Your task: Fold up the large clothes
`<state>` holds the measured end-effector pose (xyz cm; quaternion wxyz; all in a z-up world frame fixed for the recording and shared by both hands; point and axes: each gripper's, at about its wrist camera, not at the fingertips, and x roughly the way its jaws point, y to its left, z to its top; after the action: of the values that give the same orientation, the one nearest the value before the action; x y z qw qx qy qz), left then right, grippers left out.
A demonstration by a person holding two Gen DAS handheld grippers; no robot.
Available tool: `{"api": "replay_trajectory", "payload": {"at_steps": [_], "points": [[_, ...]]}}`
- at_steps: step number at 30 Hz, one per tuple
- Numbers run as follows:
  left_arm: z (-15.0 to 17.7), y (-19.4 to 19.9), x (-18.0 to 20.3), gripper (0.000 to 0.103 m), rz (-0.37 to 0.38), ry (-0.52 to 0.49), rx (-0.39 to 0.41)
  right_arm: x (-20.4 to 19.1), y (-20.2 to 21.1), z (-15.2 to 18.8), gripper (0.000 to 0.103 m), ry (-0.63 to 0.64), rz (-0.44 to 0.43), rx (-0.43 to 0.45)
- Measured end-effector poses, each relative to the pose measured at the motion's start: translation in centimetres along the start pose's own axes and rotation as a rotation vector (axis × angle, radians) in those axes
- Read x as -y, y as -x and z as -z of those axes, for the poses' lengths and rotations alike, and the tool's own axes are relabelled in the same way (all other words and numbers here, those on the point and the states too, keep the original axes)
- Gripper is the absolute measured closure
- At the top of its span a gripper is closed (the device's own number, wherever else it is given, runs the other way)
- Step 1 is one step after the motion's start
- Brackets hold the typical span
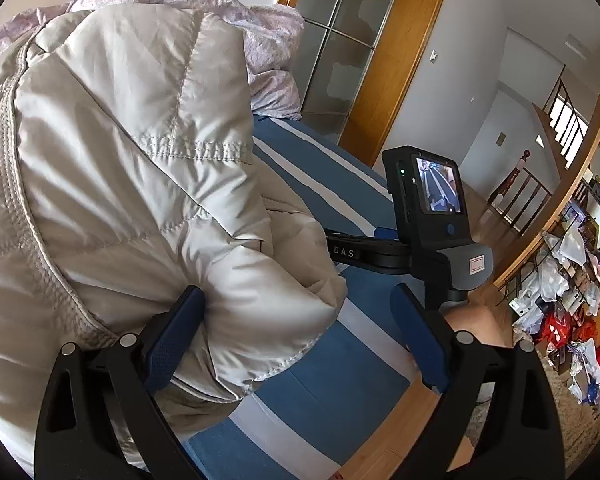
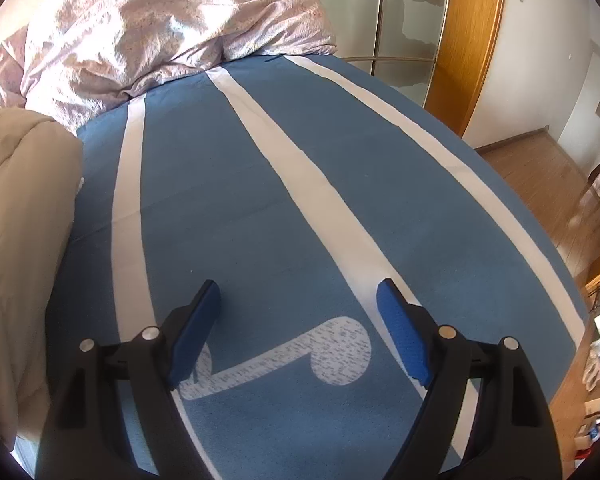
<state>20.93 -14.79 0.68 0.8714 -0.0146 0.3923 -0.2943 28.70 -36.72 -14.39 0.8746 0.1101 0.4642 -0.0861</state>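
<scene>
The pale grey quilted puffer jacket [image 1: 112,184] lies bunched on the bed with the blue sheet crossed by white stripes [image 2: 300,200], filling the left of the left wrist view and showing only as a beige padded edge at the far left of the right wrist view. The left tongs [image 1: 296,336] stand wide apart, one blue pad against a puffy fold of the jacket and the other clear over the sheet, so nothing is pinched. The right tongs [image 2: 298,332] are likewise spread and empty, hanging above a white curled motif printed on the sheet, well apart from the jacket. A crumpled pink floral duvet [image 2: 160,28] is heaped at the head of the bed. This looks like the approach to a grasp: the garment is not yet laid flat, and neither hand has a hold. The next move probably calls for the left tongs to close on the hem or fold beside them, and for the right tongs to swing left to the jacket's near edge, so both can spread the bulky padding before folding
</scene>
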Motion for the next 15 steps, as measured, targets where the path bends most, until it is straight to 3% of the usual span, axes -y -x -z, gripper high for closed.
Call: {"api": "replay_trajectory", "payload": {"at_steps": [8,15], "points": [[0.6,2.1,2.0,0.009,-0.032,-0.062,0.062,0.0,0.1,0.0,0.022,0.005,0.031,0.0],[0.7,3.7,3.4,0.009,-0.054,-0.108,0.095,1.4,1.1,-0.3,0.022,-0.011,0.14,0.024]]}}
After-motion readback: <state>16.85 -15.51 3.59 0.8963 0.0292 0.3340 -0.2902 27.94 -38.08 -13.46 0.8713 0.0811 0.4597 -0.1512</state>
